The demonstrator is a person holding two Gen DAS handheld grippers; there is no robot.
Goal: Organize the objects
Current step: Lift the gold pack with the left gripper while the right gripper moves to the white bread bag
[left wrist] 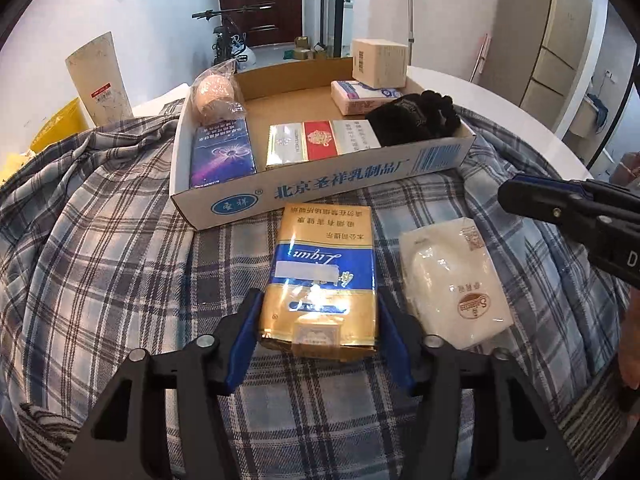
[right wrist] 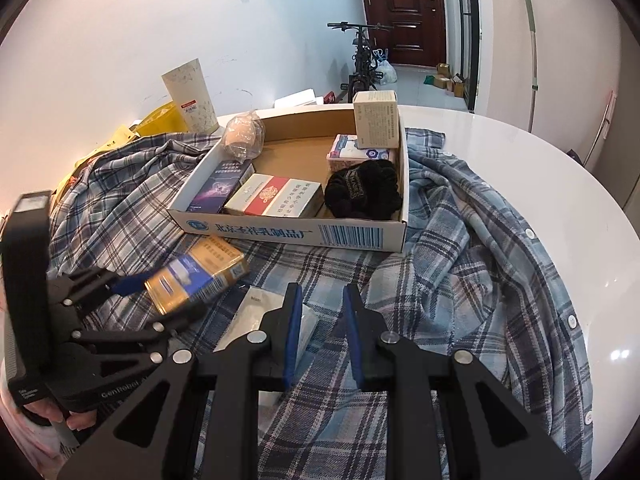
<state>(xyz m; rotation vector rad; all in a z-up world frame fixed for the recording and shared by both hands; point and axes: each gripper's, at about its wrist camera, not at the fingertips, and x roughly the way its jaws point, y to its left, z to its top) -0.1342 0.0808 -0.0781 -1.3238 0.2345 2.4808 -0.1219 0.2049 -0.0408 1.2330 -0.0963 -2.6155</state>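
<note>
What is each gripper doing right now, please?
Left gripper: closed around the gold-and-blue cigarette carton, holding it.
Right gripper: shut, holding nothing.

Both wrist cameras looked steeply down and forward along their own fingers, close over the plaid shirt (left wrist: pixel 120 240) on the table (right wrist: pixel 520 168). Both views shared the cardboard tray (left wrist: pixel 320 190) and, behind it, the brown door (right wrist: pixel 412 12); the right view sat further right.

Both claws are matte black plastic linkages with triangular cut-outs, joined by round silver pins. The left claw (left wrist: pixel 318 312) and right claw (right wrist: pixel 320 322) each carry flat blue pads (left wrist: pixel 245 340) on the fingers. White lettering marks the left one's black housing.
</note>
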